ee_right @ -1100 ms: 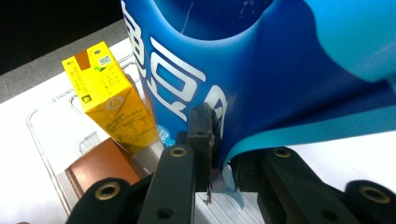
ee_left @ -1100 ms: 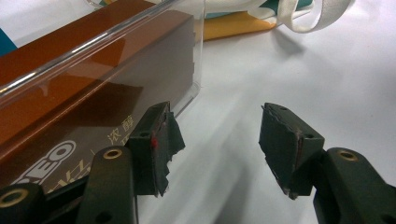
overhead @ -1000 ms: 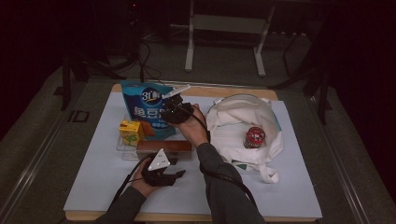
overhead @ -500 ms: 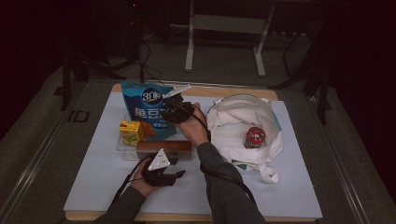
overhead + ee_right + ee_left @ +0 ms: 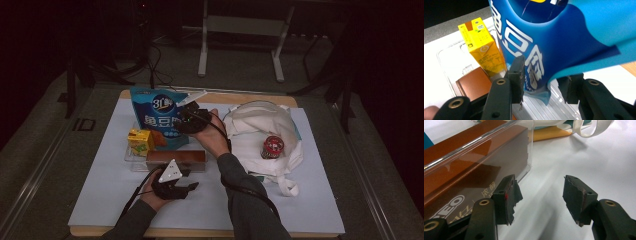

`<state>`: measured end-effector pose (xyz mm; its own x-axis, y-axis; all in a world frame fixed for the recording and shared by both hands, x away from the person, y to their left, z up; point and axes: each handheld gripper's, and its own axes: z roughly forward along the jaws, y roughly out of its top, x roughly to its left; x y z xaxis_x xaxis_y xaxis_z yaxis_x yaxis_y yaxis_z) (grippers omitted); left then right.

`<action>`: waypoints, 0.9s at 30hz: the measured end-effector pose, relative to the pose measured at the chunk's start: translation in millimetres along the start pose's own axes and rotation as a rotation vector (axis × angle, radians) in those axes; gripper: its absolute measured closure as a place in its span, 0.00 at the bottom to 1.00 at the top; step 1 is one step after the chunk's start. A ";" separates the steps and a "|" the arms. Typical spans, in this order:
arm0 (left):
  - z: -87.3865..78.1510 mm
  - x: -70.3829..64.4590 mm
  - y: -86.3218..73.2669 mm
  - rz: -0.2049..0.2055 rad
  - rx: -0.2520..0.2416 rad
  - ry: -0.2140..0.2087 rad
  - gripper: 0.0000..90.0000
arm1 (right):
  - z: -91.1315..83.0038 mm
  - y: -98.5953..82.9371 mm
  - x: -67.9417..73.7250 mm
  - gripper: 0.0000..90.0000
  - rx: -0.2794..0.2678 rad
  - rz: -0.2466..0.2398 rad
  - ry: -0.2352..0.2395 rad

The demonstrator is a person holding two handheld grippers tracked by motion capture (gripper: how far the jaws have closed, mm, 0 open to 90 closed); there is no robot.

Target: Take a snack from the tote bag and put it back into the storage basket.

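Right gripper jaws apart, straddling the lower corner of the blue snack bag; the bag stands upright in the clear tray near the table's far-left corner, beside the yellow juice box. Left gripper jaws apart, holding nothing, 1 jaw against the tray wall by the brown box.

White tote bag, red can

Dark room, grey floor, white sheet over wooden table, metal stand legs behind it, black cables on floor, dim far wall.
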<state>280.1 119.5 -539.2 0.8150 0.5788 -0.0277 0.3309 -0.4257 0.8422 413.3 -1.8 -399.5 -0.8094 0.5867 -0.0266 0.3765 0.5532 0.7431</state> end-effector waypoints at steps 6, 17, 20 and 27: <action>0.0 0.0 -0.1 -0.003 -0.001 0.000 0.49 | -8.7 -3.1 -2.8 0.64 -0.003 -0.005 -0.001; -0.1 0.3 0.0 -0.003 0.001 -0.001 0.49 | -26.2 -6.1 -12.1 0.65 0.006 -0.005 0.005; -0.1 0.3 0.0 -0.003 0.001 -0.001 0.49 | -30.6 -7.5 -15.0 0.63 0.011 -0.002 -0.004; 0.0 0.4 0.0 -0.005 0.000 -0.002 0.49 | -38.9 -12.1 -21.2 0.58 0.016 0.008 -0.039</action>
<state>280.3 119.8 -539.2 0.8142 0.5796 -0.0333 0.3352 -0.4226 0.8421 408.4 -43.9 -382.0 -0.7880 0.6138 -0.0473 0.3905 0.5578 0.7324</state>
